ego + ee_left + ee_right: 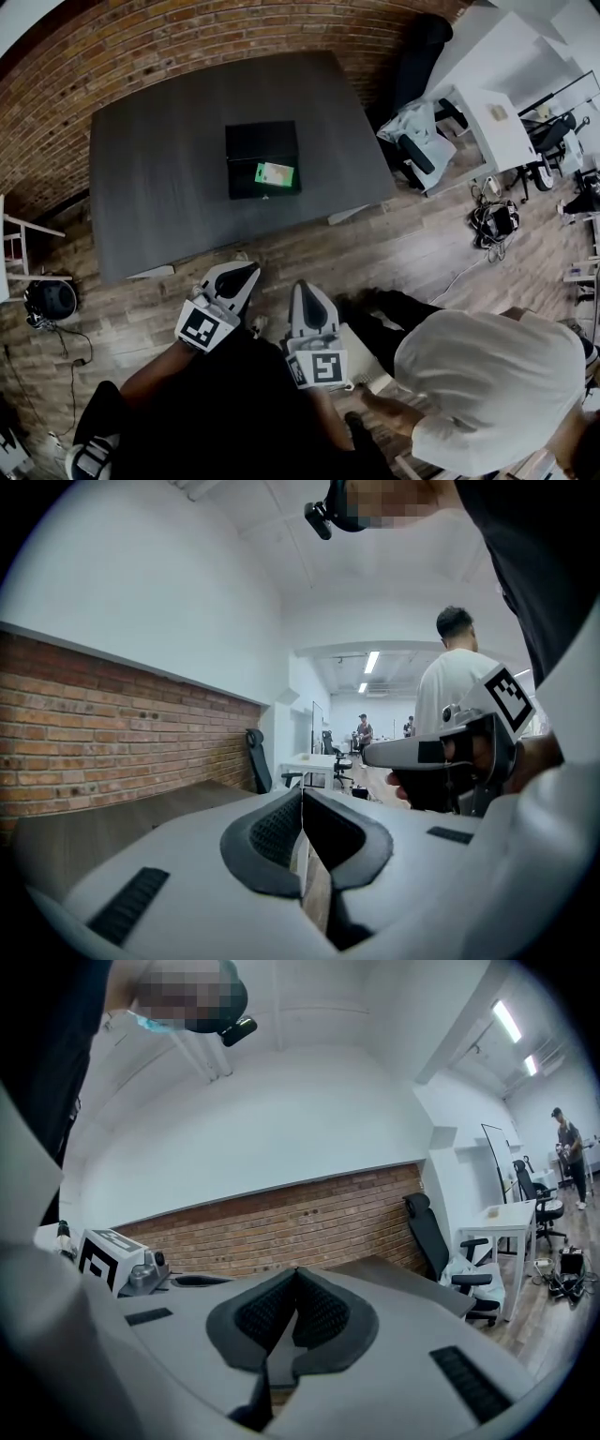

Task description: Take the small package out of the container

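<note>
Both claws shut, package well ahead

Your left claw (246, 272) and right claw (304, 287) are pressed together, empty. The small package (275, 173) lies in the container (248, 147), well beyond both tips.

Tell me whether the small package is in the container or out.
In. The green package lies inside the black container on the table.

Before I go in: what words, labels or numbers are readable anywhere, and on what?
No legible text anywhere.
Green package in the black container: print too small to read.
Marker cubes on the left gripper and right gripper: square patterns only, no letters.
</note>
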